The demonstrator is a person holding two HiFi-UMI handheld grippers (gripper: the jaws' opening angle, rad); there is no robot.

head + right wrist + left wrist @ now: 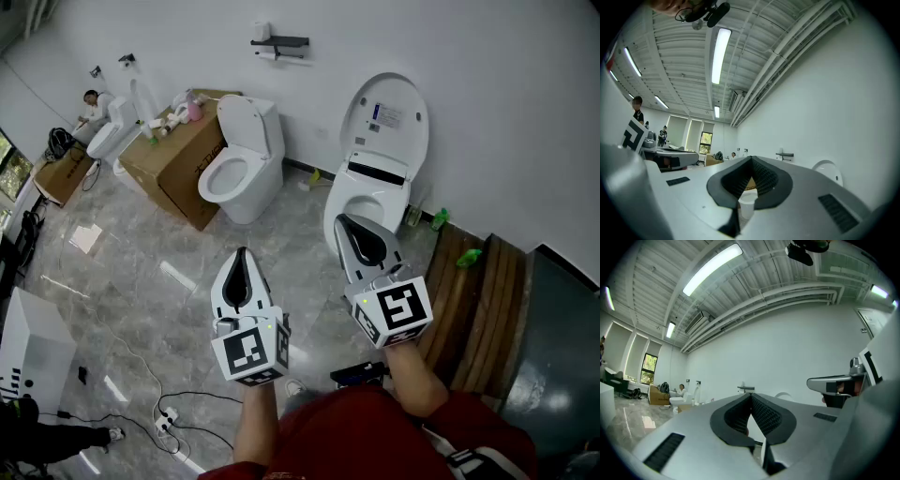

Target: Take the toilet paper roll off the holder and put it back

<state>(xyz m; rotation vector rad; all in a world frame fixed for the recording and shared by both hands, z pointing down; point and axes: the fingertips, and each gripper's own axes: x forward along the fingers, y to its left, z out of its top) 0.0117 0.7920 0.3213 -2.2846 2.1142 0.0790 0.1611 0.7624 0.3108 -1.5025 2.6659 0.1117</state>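
A black wall holder (280,42) hangs high on the white wall, with a white toilet paper roll (277,56) under its shelf. The holder also shows small and far in the left gripper view (746,388) and in the right gripper view (785,154). My left gripper (242,253) is held over the floor, well short of the wall, its jaws shut with nothing between them (751,395). To its right, my right gripper (343,221) hovers in front of the open-lidded toilet, also shut and empty (751,159).
A white toilet (240,159) and a toilet with its lid up (382,141) stand against the wall below the holder. A cardboard box (178,159) sits to the left, a person (91,105) beyond it. Wooden slats (478,291) lie at right, cables (173,412) on the floor.
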